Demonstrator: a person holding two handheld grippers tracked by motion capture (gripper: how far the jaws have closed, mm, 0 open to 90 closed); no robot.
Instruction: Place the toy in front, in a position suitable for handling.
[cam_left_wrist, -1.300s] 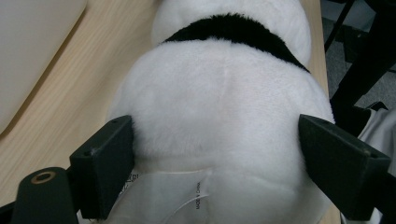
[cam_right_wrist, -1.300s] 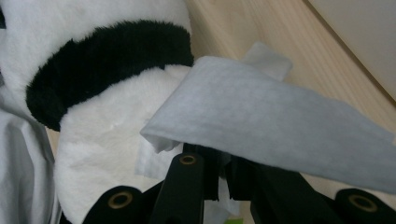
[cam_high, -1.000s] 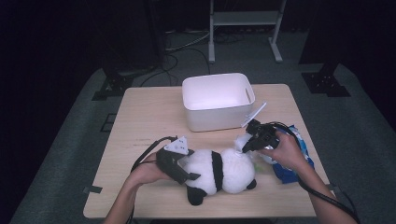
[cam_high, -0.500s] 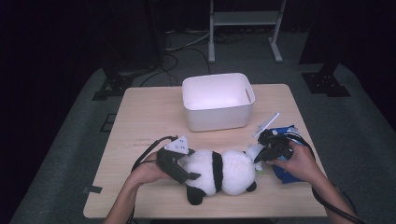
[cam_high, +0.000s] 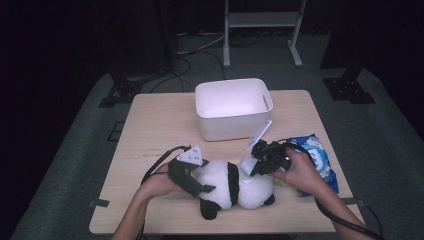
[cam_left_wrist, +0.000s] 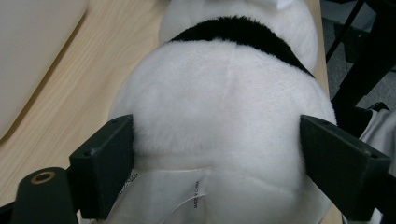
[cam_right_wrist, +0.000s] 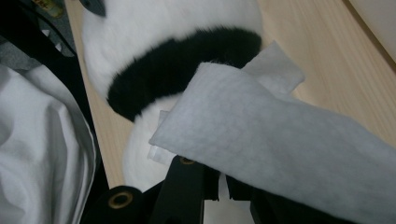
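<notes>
I sit at a pale wooden table (cam_high: 150, 125) with a gripper in each hand. A plush panda (cam_high: 235, 182) lies on its side near the table's front edge, between my two hands. My left gripper (cam_high: 200, 182) clamps the panda's white rump; in the left gripper view both black jaws press into the fur (cam_left_wrist: 224, 107) from either side, just above a sewn-in label (cam_left_wrist: 187, 196). My right gripper (cam_high: 255, 165) is pinched closed on a white wet wipe (cam_right_wrist: 280, 135), which hangs over the panda's black band and white fur, at or just above the surface. A white tub (cam_high: 232, 107) stands behind the toy, and a blue wipe packet (cam_high: 320, 160) lies under my right hand.

What could go wrong, as I judge it: the grip takes the wipe by one end, so a hard drag across the pile could pull it out of the jaws or bunch it up. Pressing sideways could also roll the soft body out of my left jaws and toward the table's front edge
</notes>
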